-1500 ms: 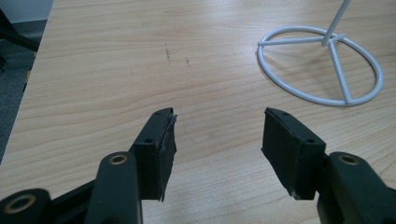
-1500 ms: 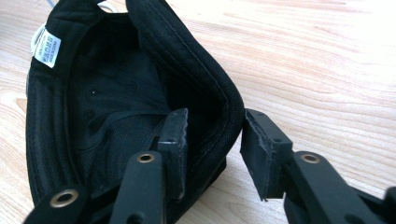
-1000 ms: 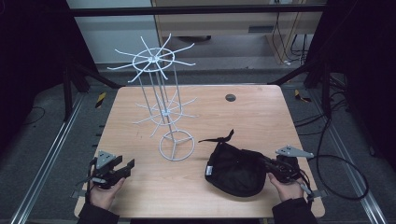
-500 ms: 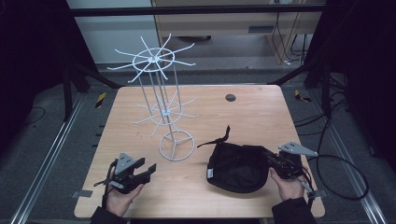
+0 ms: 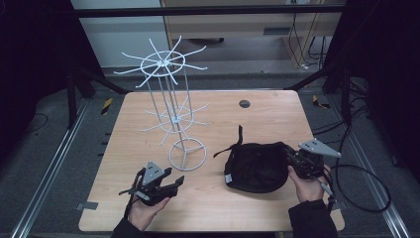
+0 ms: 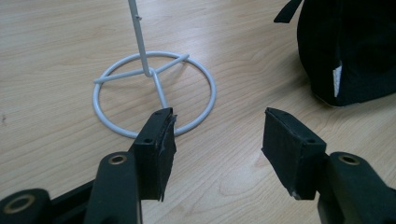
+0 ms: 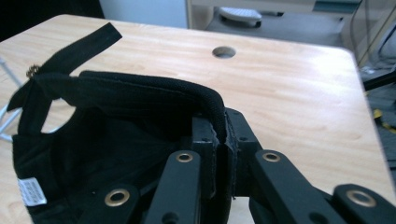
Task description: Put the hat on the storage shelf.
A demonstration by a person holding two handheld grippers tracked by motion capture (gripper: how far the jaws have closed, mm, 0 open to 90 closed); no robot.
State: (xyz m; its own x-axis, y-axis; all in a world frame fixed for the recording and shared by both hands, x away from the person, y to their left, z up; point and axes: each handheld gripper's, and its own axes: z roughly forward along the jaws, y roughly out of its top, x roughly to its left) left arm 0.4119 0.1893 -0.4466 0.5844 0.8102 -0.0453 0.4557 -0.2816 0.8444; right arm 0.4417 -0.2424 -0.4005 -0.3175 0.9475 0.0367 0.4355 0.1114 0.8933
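A black cap (image 5: pixel 255 166) lies upside down on the wooden table (image 5: pixel 267 119), right of centre. My right gripper (image 5: pixel 289 158) is shut on the cap's rim (image 7: pixel 205 98) at its right side, and the jaws pinch the padded edge between them (image 7: pixel 224 126). My left gripper (image 5: pixel 176 181) hovers low near the table's front left and points toward the white wire rack's ring base (image 6: pixel 154 91). Its jaws have just been opening and stand wide (image 6: pixel 217 123) with nothing between them. The cap's side (image 6: pixel 345 46) lies to the right of that gripper.
The tall white wire rack (image 5: pixel 166 94) with two tiers of spokes stands left of centre, its base ring (image 5: pixel 187 154) just beyond my left gripper. A round hole (image 5: pixel 244 103) sits in the table's far part. A cable (image 5: pixel 366 183) loops off the right edge.
My left gripper has moved right along the table's front toward the rack's base. My right gripper has risen a little with the cap's rim still in it.
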